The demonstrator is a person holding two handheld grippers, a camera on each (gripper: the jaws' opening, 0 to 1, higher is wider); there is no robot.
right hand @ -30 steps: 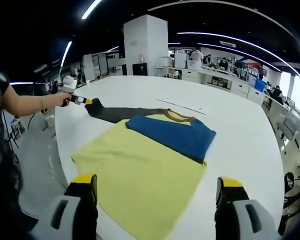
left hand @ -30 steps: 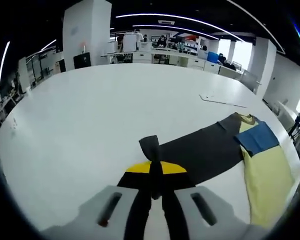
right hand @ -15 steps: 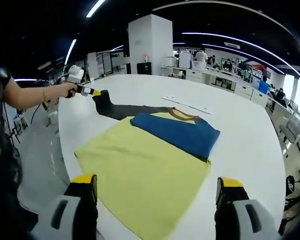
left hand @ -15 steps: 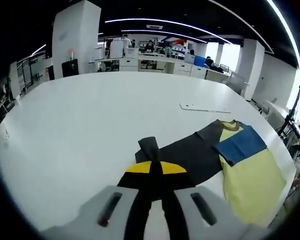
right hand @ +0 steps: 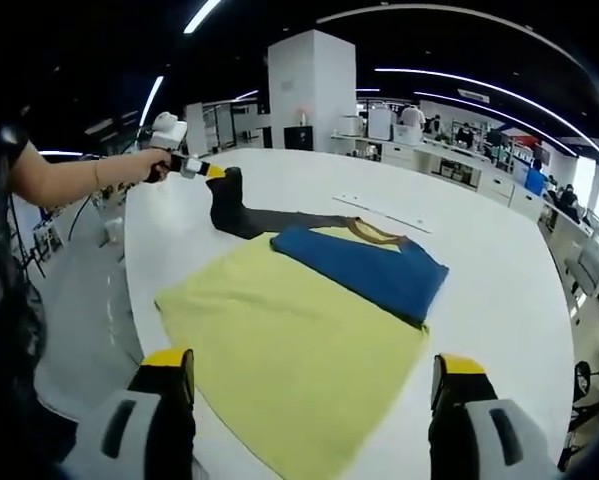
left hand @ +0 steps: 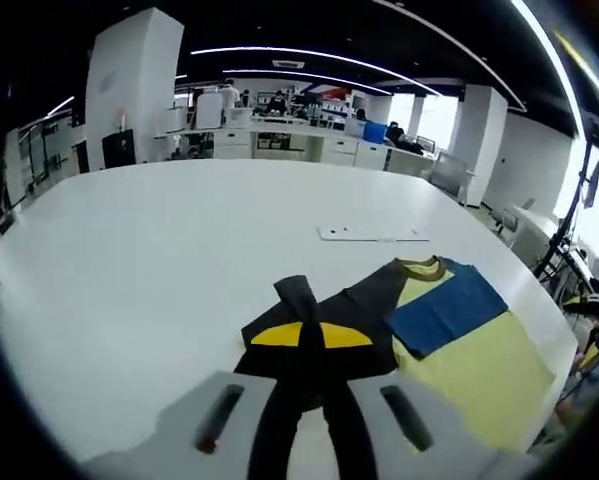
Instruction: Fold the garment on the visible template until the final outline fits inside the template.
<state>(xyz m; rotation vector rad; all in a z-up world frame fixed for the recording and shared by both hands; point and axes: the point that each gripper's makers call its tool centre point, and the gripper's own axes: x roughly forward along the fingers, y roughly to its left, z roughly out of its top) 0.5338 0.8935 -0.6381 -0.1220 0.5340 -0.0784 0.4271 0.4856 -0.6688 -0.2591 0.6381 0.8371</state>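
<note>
The left gripper point(left hand: 311, 352) pinches the black sleeve point(right hand: 241, 214) of the yellow-and-blue shirt point(right hand: 309, 320), which lies near the white table's point(left hand: 129, 270) edge. The right gripper point(right hand: 314, 395) hangs wide apart above the shirt's hem.

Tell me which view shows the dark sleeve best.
The left gripper view. There the dark sleeve runs from the shut left gripper, which pinches its cuff, across the table to the shirt. The right gripper view shows the sleeve smaller and farther off, lifted at its end.
</note>
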